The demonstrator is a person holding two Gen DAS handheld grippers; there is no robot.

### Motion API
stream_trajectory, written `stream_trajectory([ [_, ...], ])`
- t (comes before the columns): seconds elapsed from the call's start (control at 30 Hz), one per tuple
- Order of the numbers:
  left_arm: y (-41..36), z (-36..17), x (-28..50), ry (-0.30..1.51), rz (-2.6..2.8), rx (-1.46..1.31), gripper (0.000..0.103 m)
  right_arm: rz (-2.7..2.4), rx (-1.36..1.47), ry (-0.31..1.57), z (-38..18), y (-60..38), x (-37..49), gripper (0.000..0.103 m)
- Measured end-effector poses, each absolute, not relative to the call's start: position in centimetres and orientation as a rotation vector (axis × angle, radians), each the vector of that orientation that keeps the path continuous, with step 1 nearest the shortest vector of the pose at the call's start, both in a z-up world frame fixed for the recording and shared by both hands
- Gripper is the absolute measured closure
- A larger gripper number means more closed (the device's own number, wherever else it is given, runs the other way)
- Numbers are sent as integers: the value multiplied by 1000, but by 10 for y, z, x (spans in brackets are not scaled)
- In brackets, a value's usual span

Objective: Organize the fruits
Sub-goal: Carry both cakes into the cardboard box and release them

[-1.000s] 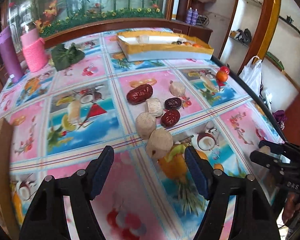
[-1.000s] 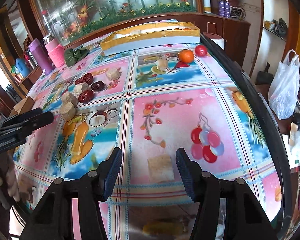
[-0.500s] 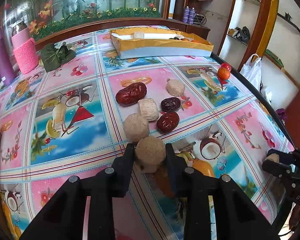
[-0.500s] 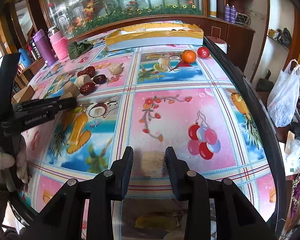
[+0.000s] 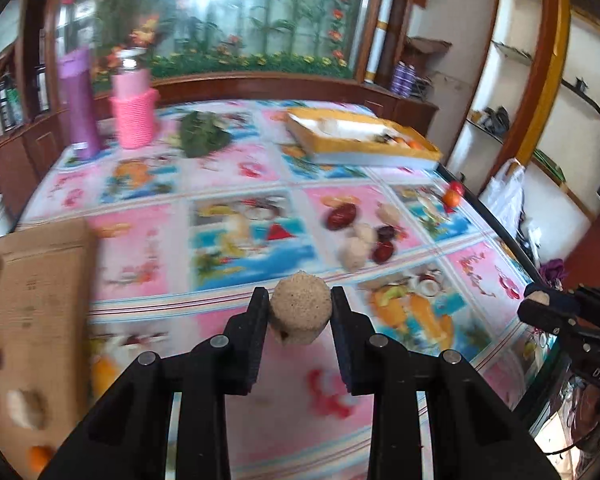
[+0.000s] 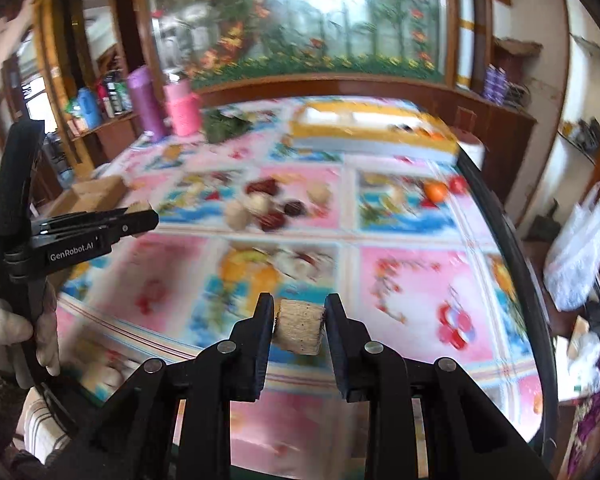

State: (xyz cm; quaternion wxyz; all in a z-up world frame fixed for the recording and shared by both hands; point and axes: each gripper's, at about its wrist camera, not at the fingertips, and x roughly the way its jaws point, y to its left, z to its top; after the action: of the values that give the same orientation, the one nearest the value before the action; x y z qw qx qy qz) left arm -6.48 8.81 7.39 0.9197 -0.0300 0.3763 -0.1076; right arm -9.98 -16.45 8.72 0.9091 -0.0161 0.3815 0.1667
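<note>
Glossy tablecloth (image 5: 236, 184), 2 hand-held grippers, clamped grainy cakes

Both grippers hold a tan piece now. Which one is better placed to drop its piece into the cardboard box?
Left, probably. In its own view the cardboard box lies just left of the left gripper; the right gripper sees it farther off.

**Object counts on the patterned table**

Two black two-finger grippers (image 5: 300, 312) (image 6: 299, 326) each held one tan piece. Three dark red dates (image 5: 341, 216), three loose beige cakes (image 5: 354, 251), one orange fruit (image 6: 436, 191), one red fruit (image 6: 459, 185), two yellow-rimmed boxes (image 5: 364, 142).
</note>
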Motion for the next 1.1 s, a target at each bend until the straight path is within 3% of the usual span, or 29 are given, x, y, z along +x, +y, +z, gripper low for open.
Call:
stream_trajectory([
  [0.27, 262, 106, -89, 756, 129, -99, 73, 639, -137, 658, 140, -26, -101, 75],
  [0.47, 346, 83, -68, 845, 246, -206, 73, 812, -183, 682, 137, 99, -83, 75],
  [0.7, 367, 43, -43, 962, 275, -257, 73, 867, -253, 811, 84, 203, -54, 75],
  [1.1, 384, 32, -50, 972, 268, -336, 71, 874, -299, 904, 37, 246, -29, 77],
])
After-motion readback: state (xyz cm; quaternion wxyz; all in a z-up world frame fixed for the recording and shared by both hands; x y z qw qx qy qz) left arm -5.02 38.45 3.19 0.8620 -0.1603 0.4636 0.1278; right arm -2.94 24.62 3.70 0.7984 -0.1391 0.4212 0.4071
